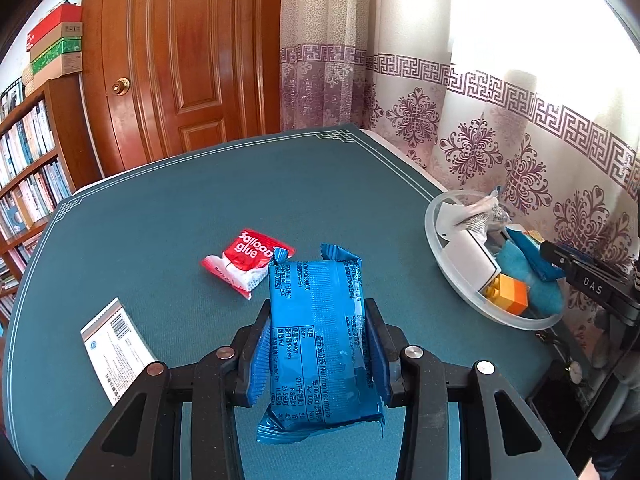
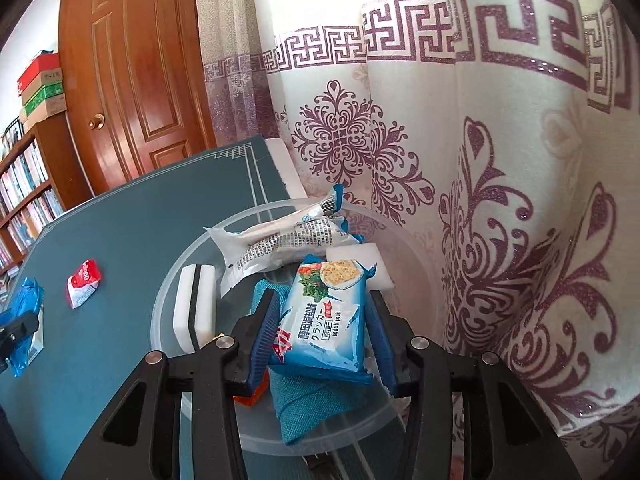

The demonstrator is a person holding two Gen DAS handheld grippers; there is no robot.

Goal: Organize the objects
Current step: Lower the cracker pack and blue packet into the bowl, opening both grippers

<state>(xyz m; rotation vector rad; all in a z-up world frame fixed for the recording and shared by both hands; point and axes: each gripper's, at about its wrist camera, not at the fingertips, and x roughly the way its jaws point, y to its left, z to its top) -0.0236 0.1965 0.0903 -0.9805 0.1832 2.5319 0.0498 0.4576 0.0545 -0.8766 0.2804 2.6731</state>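
While the left gripper (image 1: 316, 344) pinches a dark blue snack packet (image 1: 320, 336) clear of the green table (image 1: 180, 208), the right gripper (image 2: 320, 320) hangs over the clear plastic bowl (image 2: 404, 412) at the table's curtain-side edge with a light blue cracker packet (image 2: 324, 316) between its jaws. The left pad touches the wrapper; a narrow gap shows on the right, so the hold looks loose or releasing. Judgement: this is the drop step. To do it well, the packet should be let go low over the teal cloth (image 2: 308, 408), clear of the white sponge (image 2: 192, 312). A red glue sachet (image 1: 246, 262) and a white labelled packet (image 1: 116, 344) remain on the table.
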